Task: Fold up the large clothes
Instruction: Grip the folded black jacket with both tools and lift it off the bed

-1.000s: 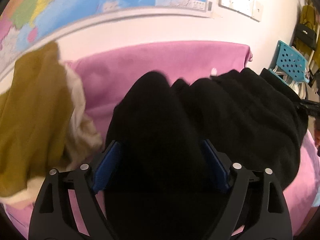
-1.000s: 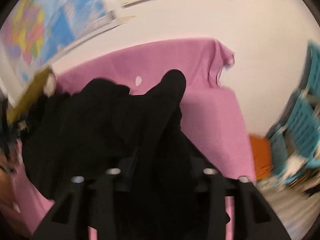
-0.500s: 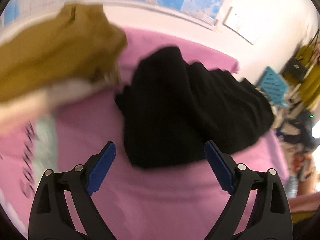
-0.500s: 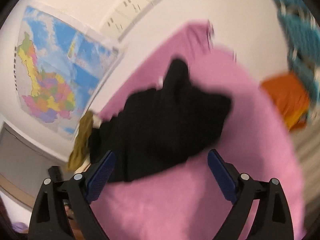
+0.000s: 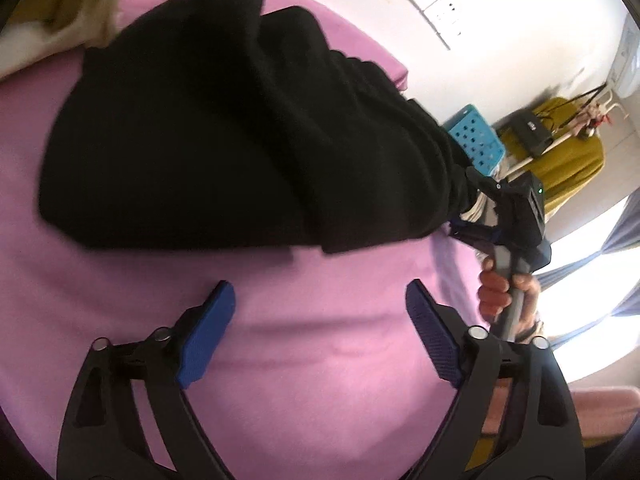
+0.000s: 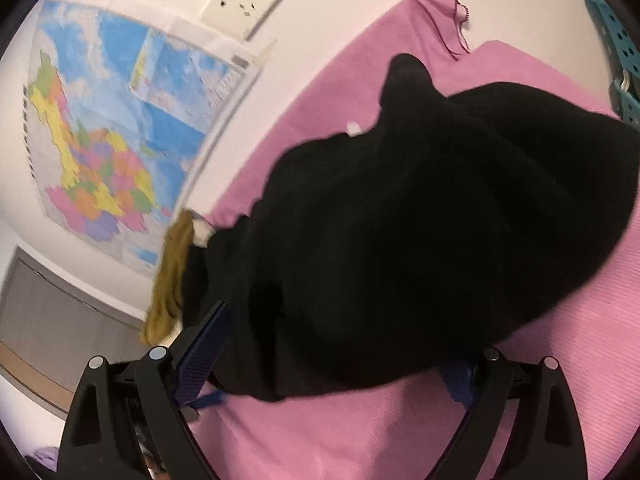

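A large black garment [image 5: 224,136] lies bunched on a pink-covered surface [image 5: 320,360]; it also fills the right wrist view [image 6: 420,232]. My left gripper [image 5: 320,304] is open and empty, hovering over bare pink cloth just in front of the garment's near edge. My right gripper [image 6: 340,344] is open, its jaws spread at the garment's near edge, with black cloth lying over the gap between them. In the left wrist view the right gripper [image 5: 476,208] shows at the garment's right end, held by a hand [image 5: 504,292].
An olive and cream garment [image 5: 60,8] lies at the far left of the pink surface; it also shows in the right wrist view [image 6: 172,276]. A wall map [image 6: 116,140] and sockets [image 6: 244,4] hang behind. A blue perforated basket [image 5: 476,140] stands off the right end.
Both grippers let go of the black garment, opened and pulled back; the garment dropped onto the pink surface. The right gripper has since come back to the garment's edge.
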